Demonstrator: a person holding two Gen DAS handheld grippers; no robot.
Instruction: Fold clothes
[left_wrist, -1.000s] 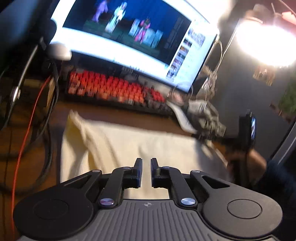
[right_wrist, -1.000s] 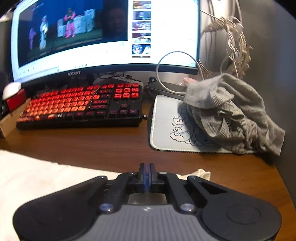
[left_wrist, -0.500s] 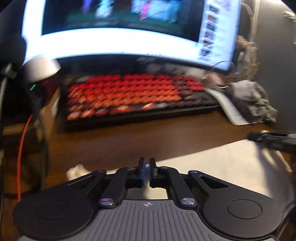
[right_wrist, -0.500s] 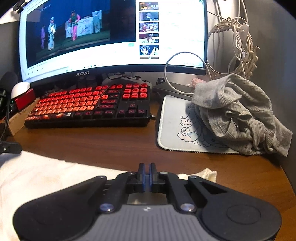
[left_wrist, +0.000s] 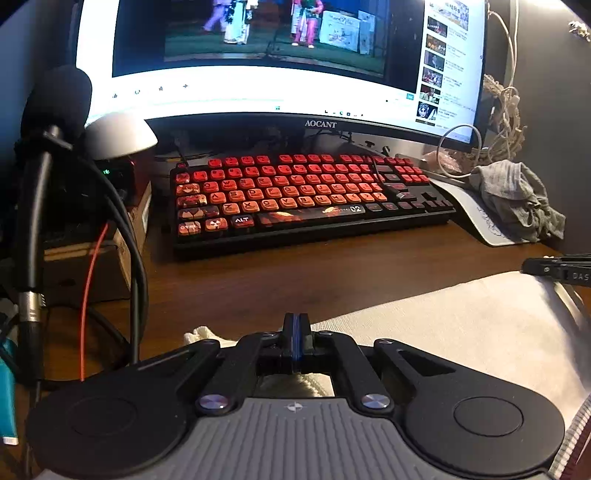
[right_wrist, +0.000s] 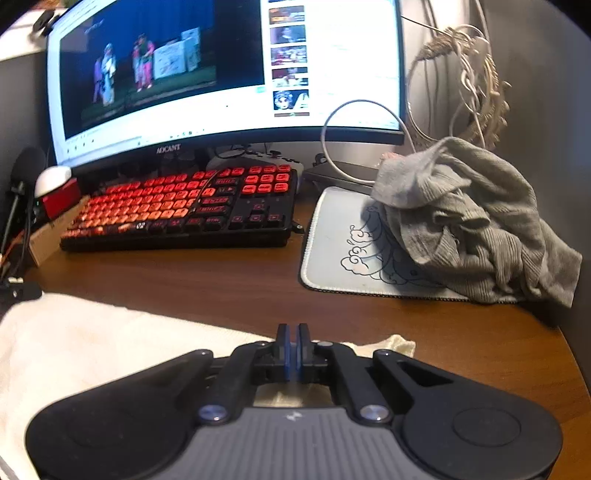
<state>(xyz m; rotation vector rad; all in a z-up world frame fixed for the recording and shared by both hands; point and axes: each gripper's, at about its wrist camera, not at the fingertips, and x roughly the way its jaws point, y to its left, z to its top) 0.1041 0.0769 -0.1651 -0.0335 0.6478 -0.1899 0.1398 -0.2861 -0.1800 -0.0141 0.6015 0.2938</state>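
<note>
The cream garment (left_wrist: 461, 332) is lying flat on the near part of the wooden desk (left_wrist: 295, 273), its long axis running side to side between my two hands, with its far edge facing the keyboard (left_wrist: 303, 195). I am holding the left gripper (left_wrist: 295, 332) over the garment's left end, where a small bunched corner is poking out just beside the fingers. Its jaws are pressed together; cloth is showing directly beneath them, but I cannot tell whether any of it is actually pinched. I am keeping the right gripper (right_wrist: 293, 343) over the opposite end, jaws likewise clenched, with a crumpled corner sticking out just to its right. Here too the fabric is passing under the fingers and any grasp is hidden from me.

What the coming move depends on, as I judge it, is that each hand is sitting at its own end of the cloth, so the fold line would be running across between them, and both ends would have to travel together toward or away from the keyboard. Neither hand is nearer the middle.

Further out, a grey garment (right_wrist: 472, 225) is lying crumpled on the mouse pad (right_wrist: 332, 251) to the right, well apart from the cream one and closer to my right hand. The monitor (left_wrist: 280, 55) is glowing behind the keyboard, and a microphone (left_wrist: 55, 99) is standing at the far left.
</note>
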